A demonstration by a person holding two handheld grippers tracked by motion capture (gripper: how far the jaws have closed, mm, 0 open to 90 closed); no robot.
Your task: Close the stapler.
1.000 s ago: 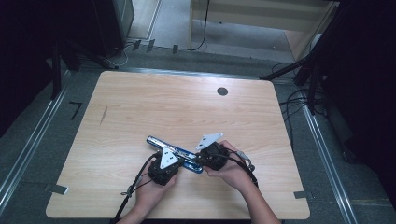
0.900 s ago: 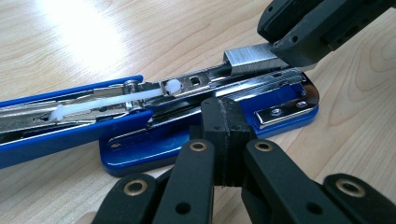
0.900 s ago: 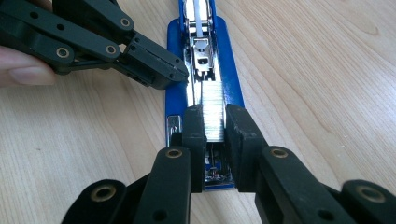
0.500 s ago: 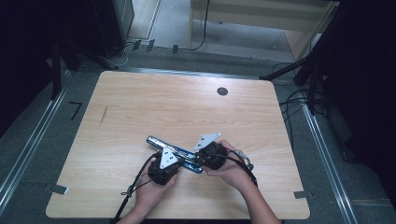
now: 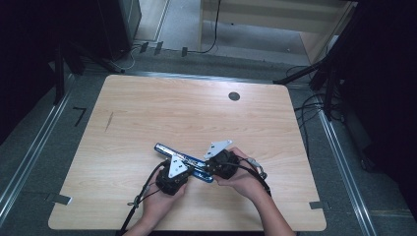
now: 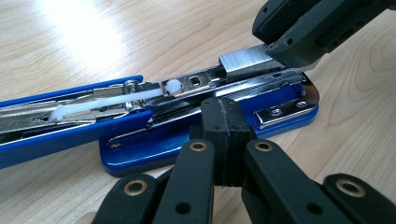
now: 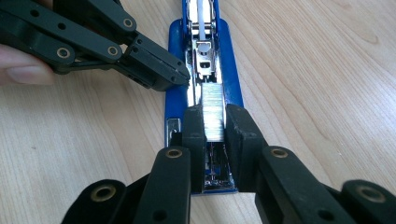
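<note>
Nearest the lower edge of the high view, two hands held the left gripper (image 5: 173, 178) and right gripper (image 5: 222, 163) over an opened blue stapler (image 5: 183, 161) lying low and centre on the wooden table (image 5: 147, 113). In the left gripper view that gripper's jaws were fully closed on nothing, their tips pressed against the stapler's base. In the right gripper view the jaws pinched a strip of staples (image 7: 213, 112) above the open magazine, nearly closed around it. The stapler's far end was cut off at that frame's upper edge. A dark round grommet (image 5: 234, 96) sat near the tabletop's upper right. Beyond lay grey floor, cables (image 5: 314, 105) at the right, and pale wooden furniture (image 5: 275, 19) along the top; both upper corners were too dark to make out.
</note>
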